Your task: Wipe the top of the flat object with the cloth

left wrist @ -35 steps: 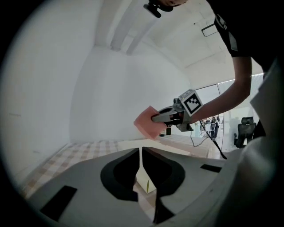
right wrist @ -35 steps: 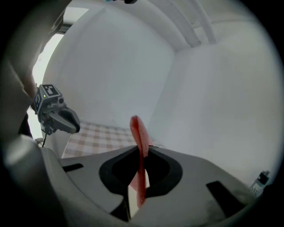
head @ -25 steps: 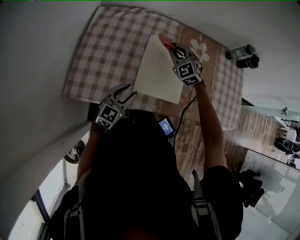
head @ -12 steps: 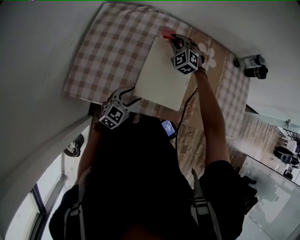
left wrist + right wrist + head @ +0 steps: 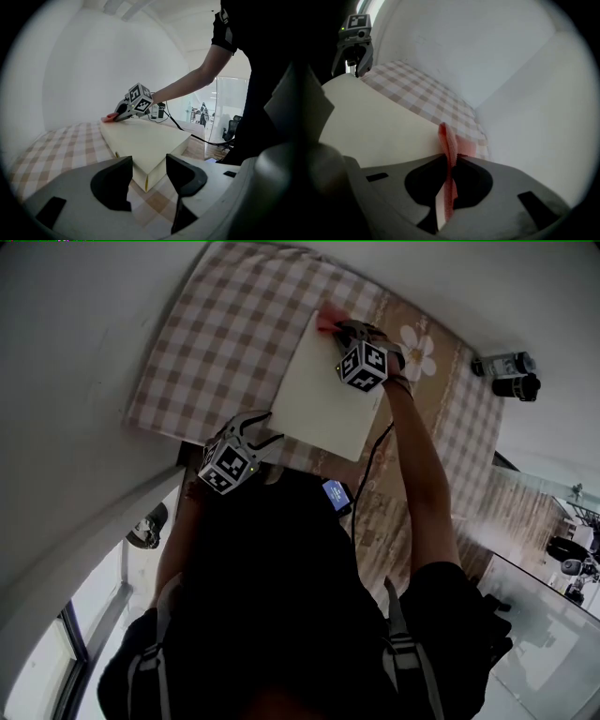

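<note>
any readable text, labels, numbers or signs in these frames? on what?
No legible text anywhere.
Cubes on left gripper and right gripper: black-and-white square markers only, no letters or digits.
Blue screen of the small device: too small to read.
White print on the person's black sleeve: blurred, unreadable.

Left tongs (image 5: pixel 261 427) just opened, empty; right tongs (image 5: pixel 336 327) pinching cloth (image 5: pixel 324 321), arm outstretched.

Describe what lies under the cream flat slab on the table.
A checked tablecloth shows around the cream slab, which rests on it. The patch of cloth directly beneath is covered by the slab, so whether anything else lies there cannot be seen.
</note>
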The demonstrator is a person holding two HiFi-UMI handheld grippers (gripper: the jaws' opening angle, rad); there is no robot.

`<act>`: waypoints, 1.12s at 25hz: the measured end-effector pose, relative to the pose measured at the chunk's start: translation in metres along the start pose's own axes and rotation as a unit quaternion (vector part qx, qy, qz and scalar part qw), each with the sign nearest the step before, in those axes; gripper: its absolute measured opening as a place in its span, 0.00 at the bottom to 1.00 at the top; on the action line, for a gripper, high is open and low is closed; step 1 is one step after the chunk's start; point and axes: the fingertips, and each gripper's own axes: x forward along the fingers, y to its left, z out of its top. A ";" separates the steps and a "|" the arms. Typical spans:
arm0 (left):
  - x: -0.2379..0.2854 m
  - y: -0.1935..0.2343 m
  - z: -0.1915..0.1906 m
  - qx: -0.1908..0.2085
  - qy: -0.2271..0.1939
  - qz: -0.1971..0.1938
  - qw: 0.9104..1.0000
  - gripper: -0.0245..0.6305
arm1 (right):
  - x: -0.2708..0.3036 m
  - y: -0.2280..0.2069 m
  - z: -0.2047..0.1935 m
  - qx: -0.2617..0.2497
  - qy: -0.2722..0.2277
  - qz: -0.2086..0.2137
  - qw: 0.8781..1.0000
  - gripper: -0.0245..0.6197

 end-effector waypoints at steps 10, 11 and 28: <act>0.001 0.000 0.001 0.003 0.011 0.005 1.000 0.41 | 0.005 0.017 0.008 0.144 -0.010 0.070 0.987 0.06; 0.001 0.000 0.000 0.003 0.011 0.005 1.000 0.41 | 0.004 0.019 0.007 0.157 -0.009 0.080 0.984 0.06; 0.002 -0.001 -0.002 0.018 0.022 -0.013 1.000 0.42 | -0.012 0.052 0.022 0.179 0.009 0.128 0.975 0.06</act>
